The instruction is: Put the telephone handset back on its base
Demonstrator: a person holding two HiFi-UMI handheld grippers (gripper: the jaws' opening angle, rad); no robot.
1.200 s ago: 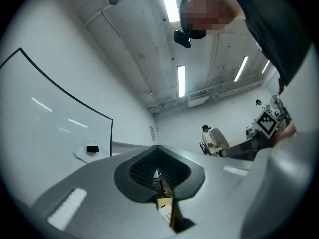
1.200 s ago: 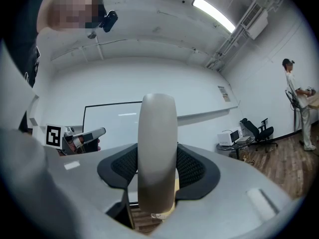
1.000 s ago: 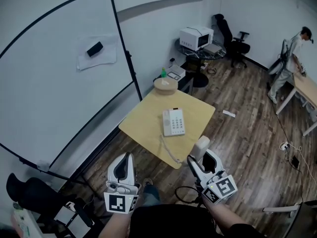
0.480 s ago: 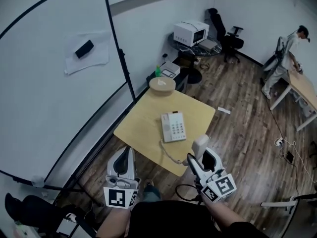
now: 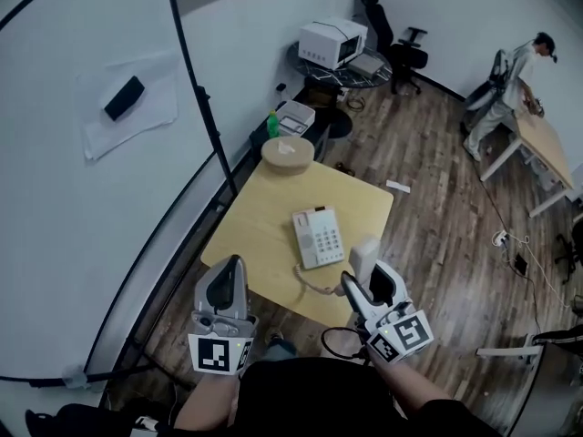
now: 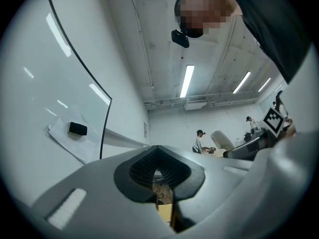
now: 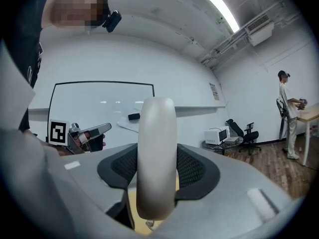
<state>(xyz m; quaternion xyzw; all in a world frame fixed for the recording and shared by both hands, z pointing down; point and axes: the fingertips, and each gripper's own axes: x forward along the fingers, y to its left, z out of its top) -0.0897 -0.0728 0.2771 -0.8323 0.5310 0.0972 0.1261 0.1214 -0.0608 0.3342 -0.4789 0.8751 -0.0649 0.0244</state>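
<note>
The head view is swinging in on the surface point(image 5: 261, 215): over the last second the yellow top has been sliding from mid-frame down toward the lower centre, and the whiteboard point(image 5: 82, 208) is running off the left edge. The base point(image 5: 319, 238) is now sitting just above and left of the handset point(image 5: 364, 255), where a second ago the two were further apart in the frame. The right gripper point(image 5: 366, 279) is staying at the lower right of the frame with its jaws grasping the handset, which is standing upright between the pads and filling the middle of the right gripper view. The handset is hanging over the near corner of the surface, not yet touching the base, and the cord point(image 5: 310, 283) is looping from the base's lower edge toward it. The left gripper point(image 5: 228, 276) is idling at the lower left, its jaws clenched on nothing. The approach looks nearly done; what is probably remaining is tipping the handset flat and lining it up along the cradle on the base's left side.
</note>
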